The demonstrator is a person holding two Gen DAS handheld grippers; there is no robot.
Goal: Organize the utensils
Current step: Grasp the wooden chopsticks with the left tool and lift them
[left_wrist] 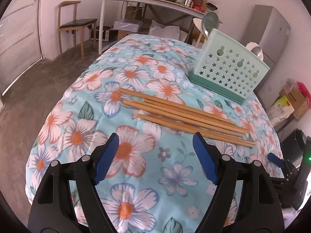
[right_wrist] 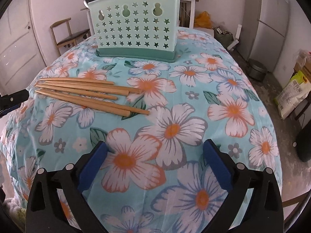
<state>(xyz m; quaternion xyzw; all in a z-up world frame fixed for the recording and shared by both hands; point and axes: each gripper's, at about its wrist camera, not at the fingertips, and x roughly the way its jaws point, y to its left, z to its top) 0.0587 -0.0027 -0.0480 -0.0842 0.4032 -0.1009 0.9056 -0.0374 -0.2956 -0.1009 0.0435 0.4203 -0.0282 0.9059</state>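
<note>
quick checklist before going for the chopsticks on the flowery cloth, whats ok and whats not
1. Left gripper jaws open with nothing between them: ok.
2. Right gripper jaws open and empty: ok.
3. Wooden chopsticks lying loose in one flat bundle on the floral blue tablecloth, nothing on top of them: ok.
4. Either gripper already lined up over the chopsticks: not ok, both are over bare cloth short of them.
5. Pale green star-perforated utensil holder upright on its base: ok.
6. Free room inside the holder, which already has spoons in it: cannot tell, its top is not seen from above.
</note>
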